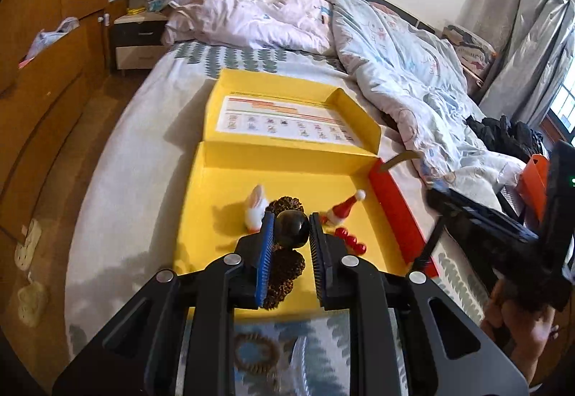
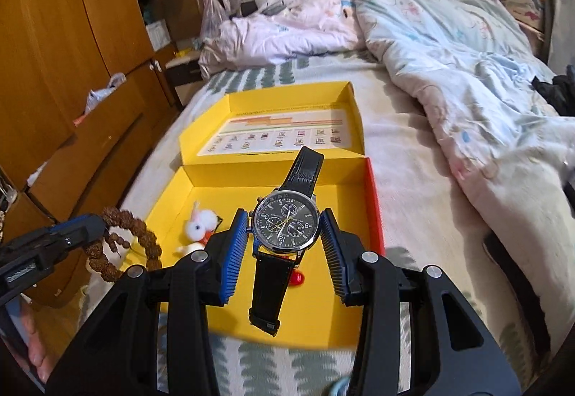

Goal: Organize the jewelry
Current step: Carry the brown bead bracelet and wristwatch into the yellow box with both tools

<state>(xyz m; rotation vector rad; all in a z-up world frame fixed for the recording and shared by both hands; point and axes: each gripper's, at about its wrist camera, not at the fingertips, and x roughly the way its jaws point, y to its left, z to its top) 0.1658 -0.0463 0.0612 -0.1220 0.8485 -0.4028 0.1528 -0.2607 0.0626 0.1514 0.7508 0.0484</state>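
An open yellow box (image 1: 222, 216) lies on the bed, also in the right wrist view (image 2: 323, 317). My left gripper (image 1: 289, 228) is shut on the large dark bead of a brown beaded bracelet (image 1: 284, 273), held over the box; the bracelet also shows in the right wrist view (image 2: 125, 245). My right gripper (image 2: 285, 227) is shut on a black watch (image 2: 285, 225) by its case, strap hanging, above the box. In the box lie a white bunny hair clip (image 1: 256, 207), a Santa hat clip (image 1: 343, 209) and red beads (image 1: 350, 239).
A brown spiral hair tie (image 1: 255, 351) and a clear plastic bag (image 1: 302, 360) lie on the bedsheet in front of the box. Rumpled duvets (image 1: 395, 47) cover the far and right side of the bed. Wooden wardrobes (image 2: 54, 54) stand at the left.
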